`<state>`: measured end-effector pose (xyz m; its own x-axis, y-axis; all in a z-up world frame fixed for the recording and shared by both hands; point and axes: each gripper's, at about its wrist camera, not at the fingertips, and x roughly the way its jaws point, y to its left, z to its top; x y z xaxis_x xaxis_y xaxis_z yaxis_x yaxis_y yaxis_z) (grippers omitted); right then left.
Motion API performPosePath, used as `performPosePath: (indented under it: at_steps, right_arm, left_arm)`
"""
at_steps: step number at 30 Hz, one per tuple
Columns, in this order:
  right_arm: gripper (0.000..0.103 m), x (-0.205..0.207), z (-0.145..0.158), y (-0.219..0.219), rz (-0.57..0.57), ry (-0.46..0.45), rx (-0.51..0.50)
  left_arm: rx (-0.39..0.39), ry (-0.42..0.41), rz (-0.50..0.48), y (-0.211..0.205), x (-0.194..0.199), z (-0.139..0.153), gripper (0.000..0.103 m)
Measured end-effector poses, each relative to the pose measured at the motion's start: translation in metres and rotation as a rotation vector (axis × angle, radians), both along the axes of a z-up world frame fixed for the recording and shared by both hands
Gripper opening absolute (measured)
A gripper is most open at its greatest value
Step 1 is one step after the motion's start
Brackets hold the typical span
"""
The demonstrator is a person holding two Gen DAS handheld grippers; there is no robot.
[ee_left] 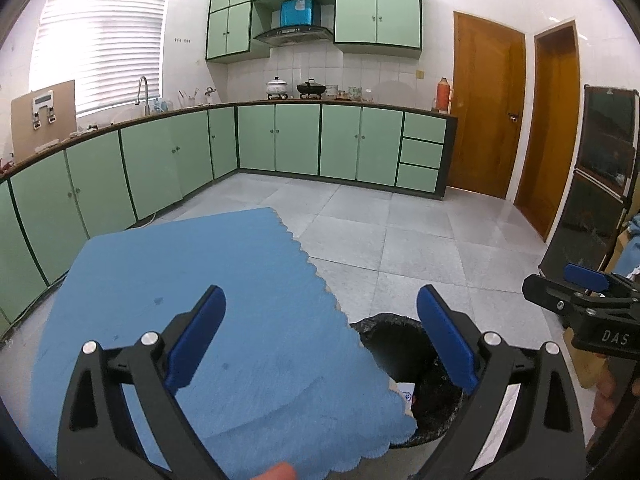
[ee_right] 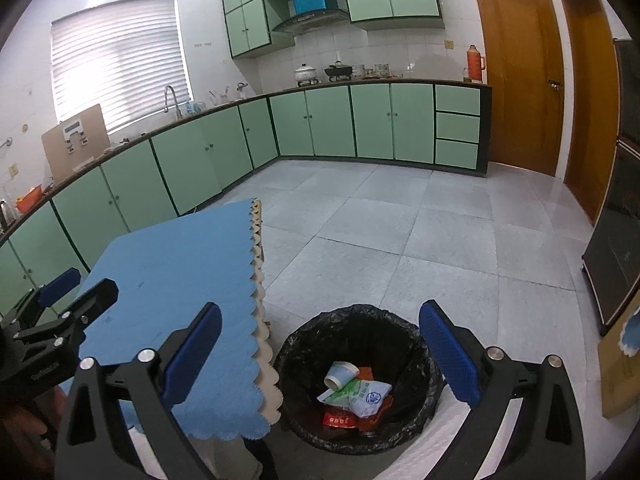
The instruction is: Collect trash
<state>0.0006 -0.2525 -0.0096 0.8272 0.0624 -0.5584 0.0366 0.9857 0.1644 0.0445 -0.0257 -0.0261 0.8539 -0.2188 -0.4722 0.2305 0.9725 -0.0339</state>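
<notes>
While both tools, left tool (ee_left: pixel 320 340) and right tool (ee_right: pixel 320 354), sit spread wide holding nothing, the trash bin (ee_right: pixel 358 380) right of the table (ee_right: pixel 176 280) holds wrappers.

One bin (ee_right: pixel 360 376), two doors (ee_right: pixel 516 76)

Home kitchen: green cabinets (ee_left: pixel 298 140), range hood (ee_left: pixel 294 34), sink tap (ee_left: pixel 142 92), stove pots (ee_left: pixel 277 87).

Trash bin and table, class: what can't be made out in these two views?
- Bin, left wrist view: its contents are mostly hidden by the blue cloth and the left gripper's fingers.
- Table top, both views: covered by the cloth.
- Print on the white packet and red wrapper, right wrist view: too small to read.
- Bin's base, right wrist view: cut off by the gripper frame.
</notes>
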Motion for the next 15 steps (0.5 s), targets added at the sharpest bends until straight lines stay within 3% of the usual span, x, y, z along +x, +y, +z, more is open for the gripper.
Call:
performPosePath:
  at_steps: [15]
  right_arm:
    - [0.097,-0.023,0.001,0.007,0.007,-0.039,-0.01]
  left_arm:
    - [0.003,-0.021,0.011,0.003,-0.03,0.001,0.093]
